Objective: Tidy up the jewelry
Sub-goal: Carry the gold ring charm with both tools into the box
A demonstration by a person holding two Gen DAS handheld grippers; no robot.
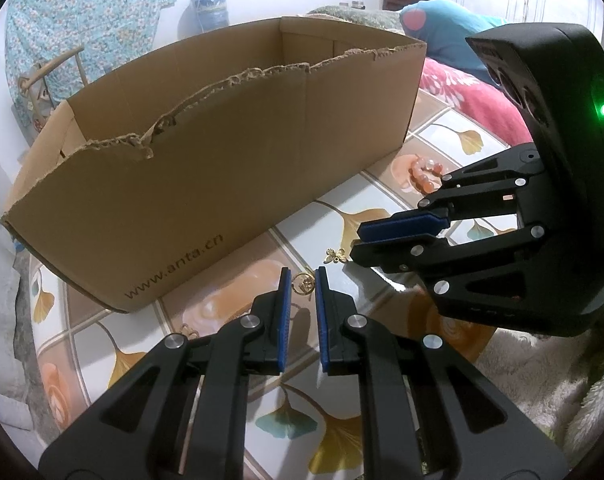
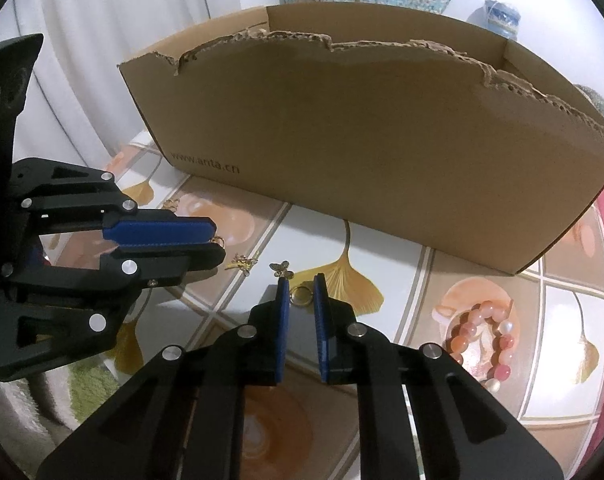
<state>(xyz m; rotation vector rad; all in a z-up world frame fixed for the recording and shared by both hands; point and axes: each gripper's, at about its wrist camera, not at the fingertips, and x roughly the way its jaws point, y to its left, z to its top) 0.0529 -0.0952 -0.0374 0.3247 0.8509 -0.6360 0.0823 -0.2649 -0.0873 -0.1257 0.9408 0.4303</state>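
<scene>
A torn-rimmed cardboard box [image 1: 221, 152] stands on the patterned tablecloth; it also shows in the right wrist view [image 2: 362, 152]. My left gripper [image 1: 303, 282] is open, its pads either side of a small gold ring piece [image 1: 303, 283] on the cloth. My right gripper [image 2: 302, 294] is open around a gold ring [image 2: 300, 295]. A gold butterfly charm [image 1: 336, 256] lies between the grippers, also in the right wrist view [image 2: 281, 269]. Another gold charm [image 2: 242, 263] lies by the left gripper. A pink bead bracelet [image 2: 482, 340] lies to the right.
The tablecloth [image 2: 402, 280] has ginkgo-leaf squares. A further gold piece [image 1: 187, 330] lies left of my left gripper. A pink and blue bedding pile [image 1: 474, 92] sits behind the box. A fluffy cloth [image 1: 542, 380] covers the near right edge.
</scene>
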